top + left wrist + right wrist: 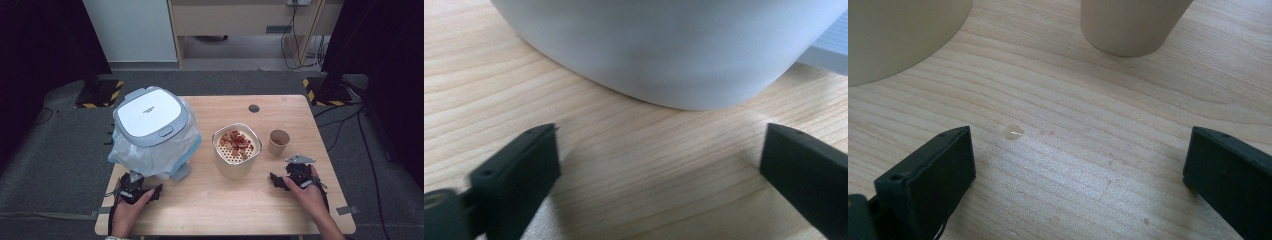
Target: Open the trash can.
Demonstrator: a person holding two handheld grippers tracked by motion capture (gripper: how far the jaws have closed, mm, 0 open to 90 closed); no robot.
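I'm holding L gripper (150,192) and R gripper (278,181) on the counter (225,200), fingers spread w/ nothing gripped, so the scrap-filled strainer bowl (236,150) beside the lidded bin (151,127) is still waiting, work not started.

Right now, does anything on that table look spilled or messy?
Yes: a small clear droplet sits on the bare wooden table in front of the paper cup, near the right gripper. Nothing else looks disturbed.

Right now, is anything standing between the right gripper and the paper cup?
Nothing visible. The right gripper is open and low over bare table; the paper cup stands ahead, with the strainer container off to one side.
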